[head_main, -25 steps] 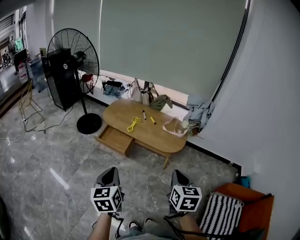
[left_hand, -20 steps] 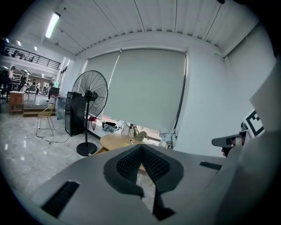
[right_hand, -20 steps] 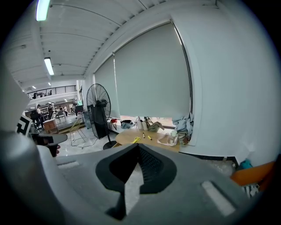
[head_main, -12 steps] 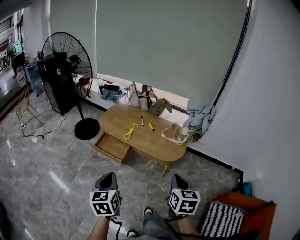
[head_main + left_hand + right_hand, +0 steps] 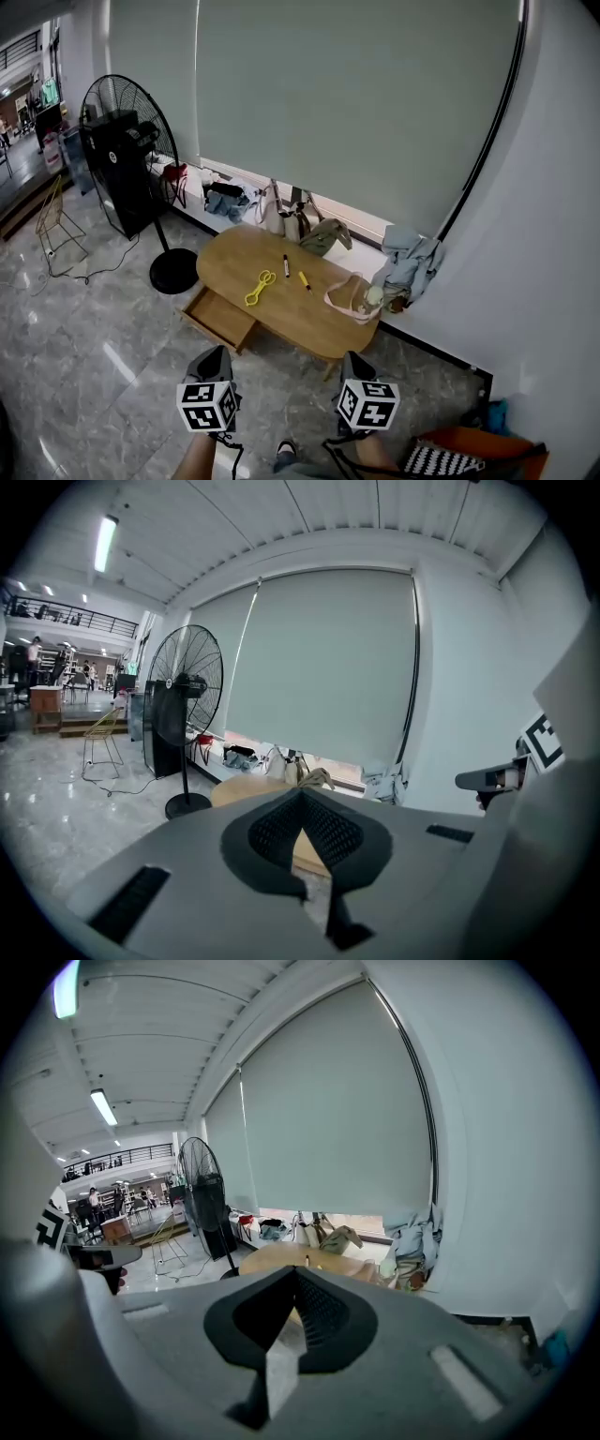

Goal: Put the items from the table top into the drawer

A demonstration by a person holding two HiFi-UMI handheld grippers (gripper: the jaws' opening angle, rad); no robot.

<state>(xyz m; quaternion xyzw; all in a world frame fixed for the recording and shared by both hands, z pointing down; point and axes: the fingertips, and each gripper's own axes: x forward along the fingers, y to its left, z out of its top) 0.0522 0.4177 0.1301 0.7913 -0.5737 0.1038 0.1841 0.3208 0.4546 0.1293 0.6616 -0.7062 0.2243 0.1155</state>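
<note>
A low oval wooden table (image 5: 309, 323) stands by the window, with its drawer (image 5: 221, 319) pulled open on the left front side. On the top lie a yellow looped item (image 5: 260, 287), a black marker (image 5: 286, 265), a yellow marker (image 5: 305, 279) and a pink bag (image 5: 351, 299). My left gripper (image 5: 215, 358) and right gripper (image 5: 357, 362) hang side by side over the floor, well short of the table. Both point toward it, shut and with nothing held. In the left gripper view the pads (image 5: 319, 825) meet at their tips; in the right gripper view the pads (image 5: 314, 1309) do the same.
A large black standing fan (image 5: 131, 155) stands left of the table, its round base (image 5: 173, 272) near the drawer. Bags and clothes (image 5: 300, 220) lie along the window sill behind the table. A striped cushion on an orange seat (image 5: 450, 457) is at lower right. The floor is glossy grey tile.
The table has grown larger and sits lower in the head view as I walk toward it. Both grippers kept their places side by side and stayed shut.
</note>
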